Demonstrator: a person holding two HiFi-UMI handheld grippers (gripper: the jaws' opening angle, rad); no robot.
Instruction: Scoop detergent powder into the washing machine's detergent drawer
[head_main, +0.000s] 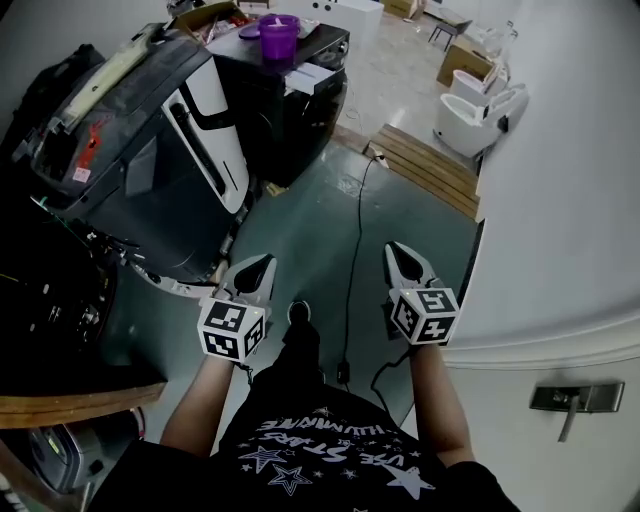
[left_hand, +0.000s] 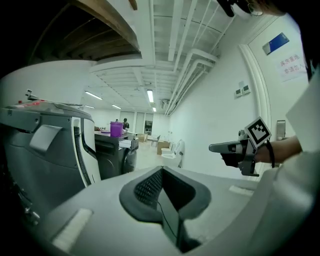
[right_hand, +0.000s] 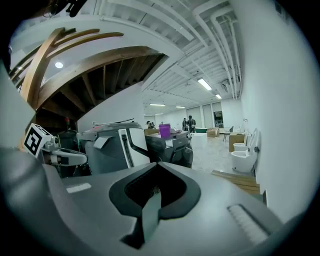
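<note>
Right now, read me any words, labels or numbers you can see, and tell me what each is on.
"ILLUMINATE": on the black shirt, upside down; its other line is unclear.
Wall notice, red characters: too blurred.
Blue wall sign: too small.
Red tag on grey machine: unreadable.

Your light: white ceiling strip lamps (left_hand: 150, 96) at 12 o'clock, bright, even. Shadowed: dark wooden beam underside (right_hand: 100, 82) at 10 o'clock. Your gripper views: fisheye bending, black corners, foreground soft.
</note>
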